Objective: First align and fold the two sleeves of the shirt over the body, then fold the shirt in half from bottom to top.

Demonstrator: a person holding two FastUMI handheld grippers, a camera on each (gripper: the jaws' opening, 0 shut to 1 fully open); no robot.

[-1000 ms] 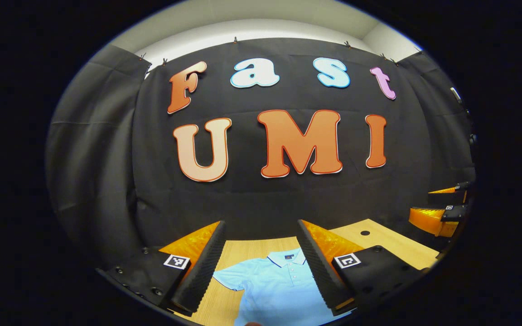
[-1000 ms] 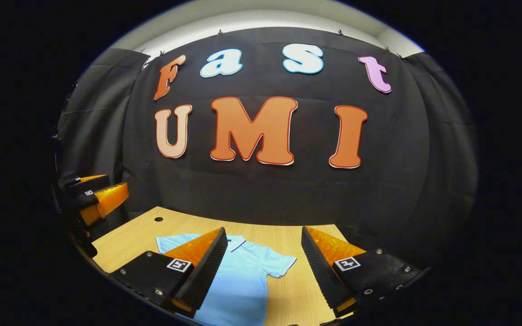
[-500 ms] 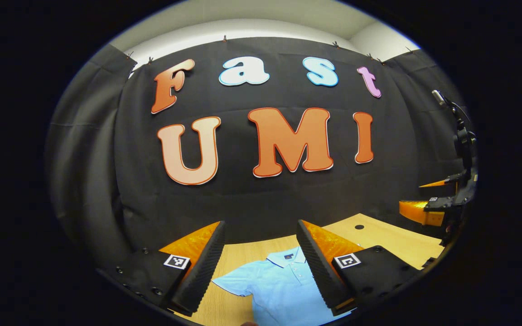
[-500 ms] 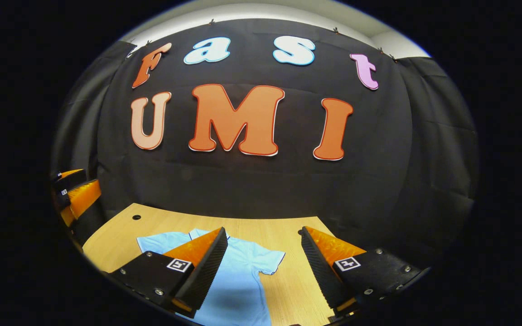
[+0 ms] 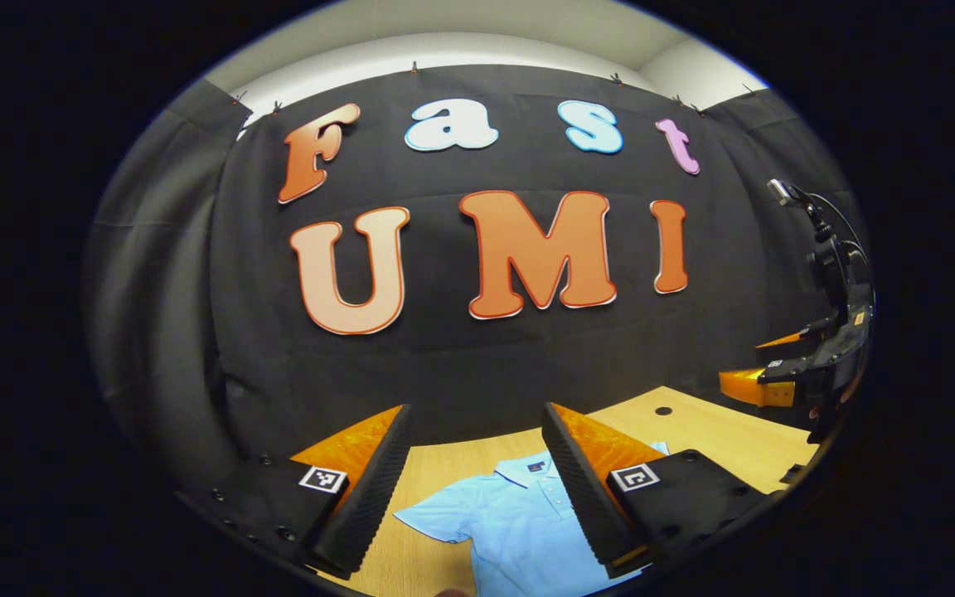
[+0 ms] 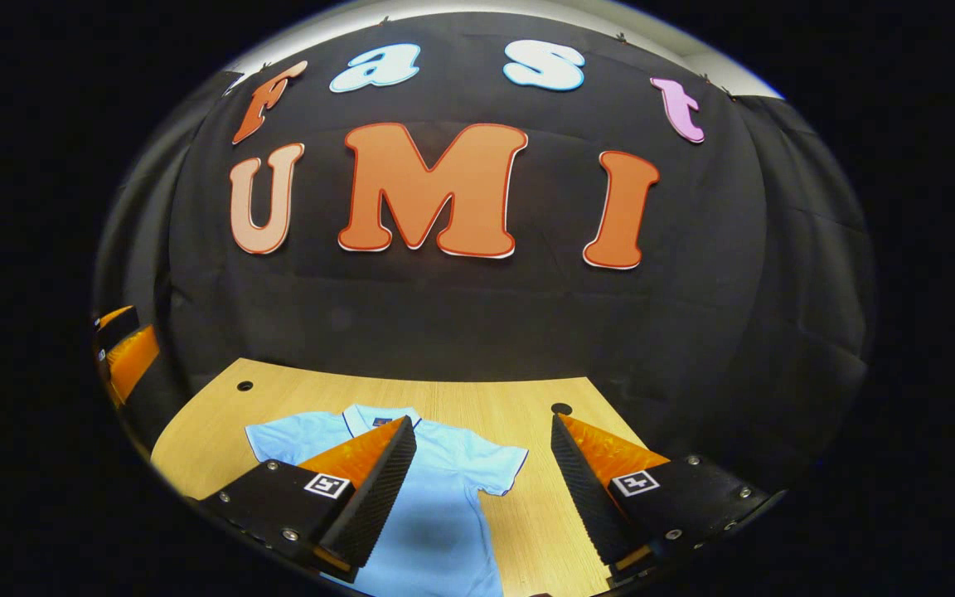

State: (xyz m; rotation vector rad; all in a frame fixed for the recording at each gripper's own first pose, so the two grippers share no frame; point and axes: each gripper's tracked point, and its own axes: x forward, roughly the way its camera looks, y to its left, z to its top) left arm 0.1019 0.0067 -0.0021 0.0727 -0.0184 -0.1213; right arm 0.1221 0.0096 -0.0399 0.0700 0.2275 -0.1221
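Shirt flat on the table, both grippers held above it with fingers apart

Writing on the shirt [image 6: 444, 506] cannot be read: a small dark tag sits inside its collar [image 5: 531, 468], too small to make out. Each gripper body carries a square black-and-white marker, which is a pattern and not text.

The light blue polo shirt lies spread flat on the wooden table [image 6: 494, 398], front up. Its long axis runs from the collar, at the end nearest the black cloth wall [image 6: 477, 323], toward the near edge of the table. Both short sleeves lie out to the sides, unfolded; the right sleeve [image 6: 502, 464] and the left sleeve [image 5: 436, 518] each rest on bare wood beside the body.

The left gripper [image 5: 476, 481] hangs above the shirt's collar end with its fingers wide apart and nothing between them. The right gripper [image 6: 482, 489] hangs above the shirt's right shoulder, likewise spread wide and gripping nothing; one of its fingers [image 6: 374, 489] covers part of the collar.

Two round holes [image 6: 561, 409] are cut in the table beyond the shirt, one toward each far corner. Nothing lies on the shirt.
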